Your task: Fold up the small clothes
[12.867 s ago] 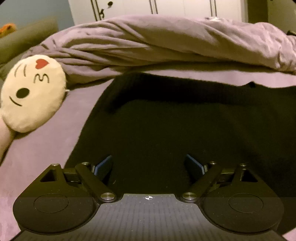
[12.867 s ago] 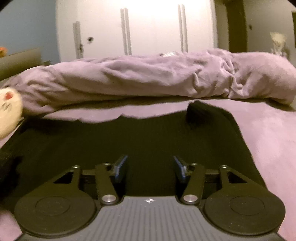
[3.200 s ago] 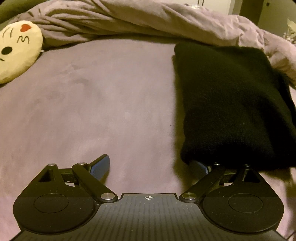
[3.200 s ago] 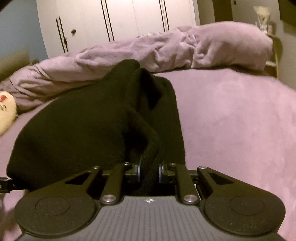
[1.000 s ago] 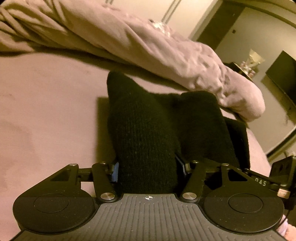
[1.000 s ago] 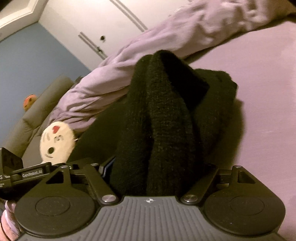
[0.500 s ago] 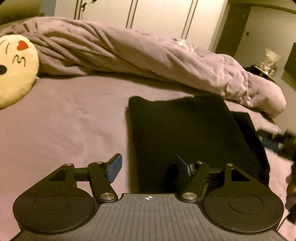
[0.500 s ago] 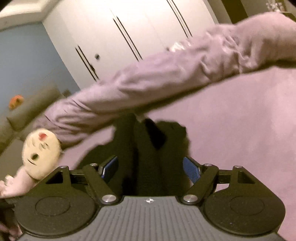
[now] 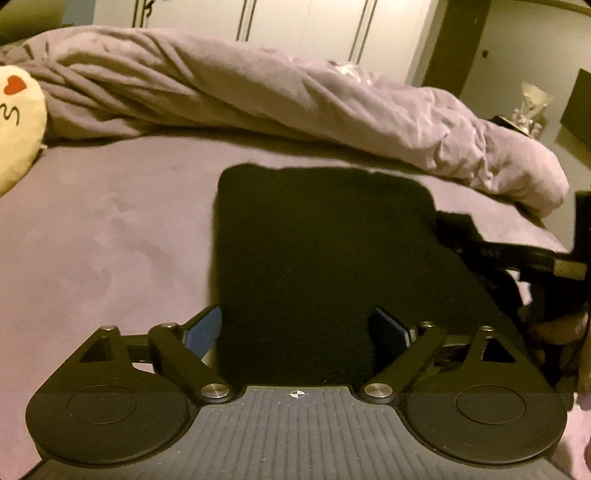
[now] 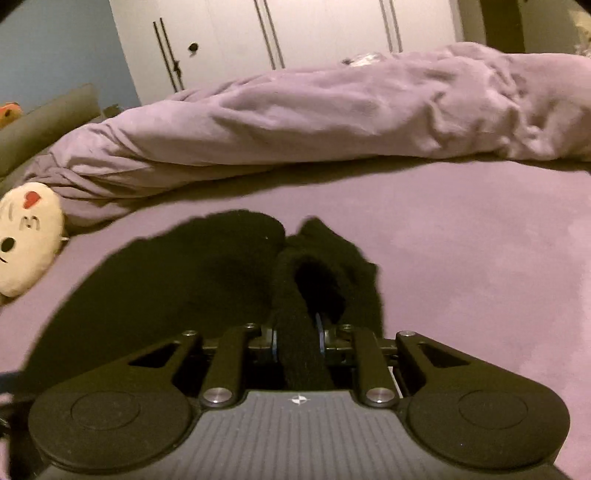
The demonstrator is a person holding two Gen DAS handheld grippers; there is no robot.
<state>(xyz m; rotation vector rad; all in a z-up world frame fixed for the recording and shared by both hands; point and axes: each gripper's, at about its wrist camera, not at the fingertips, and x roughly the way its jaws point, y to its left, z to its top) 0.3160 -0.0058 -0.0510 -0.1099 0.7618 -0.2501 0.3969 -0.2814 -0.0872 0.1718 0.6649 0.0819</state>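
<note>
A black knitted garment lies folded into a flat rectangle on the purple bed. My left gripper hovers at its near edge, jaws opening wide. The cloth's edge lies between the blue pads, which do not press on it. In the right wrist view my right gripper is closing, and its pads pinch a raised fold of the black garment at its right side. The right gripper's body shows at the right edge of the left wrist view.
A rumpled purple duvet is heaped along the far side of the bed. A cream emoji pillow lies at the far left. White wardrobe doors stand behind. A nightstand with small things is at the far right.
A second ago both grippers held thick bunches of the garment. They let go and it dropped flat. Now the right gripper has shut on a fold, and the left jaws stand wider.
</note>
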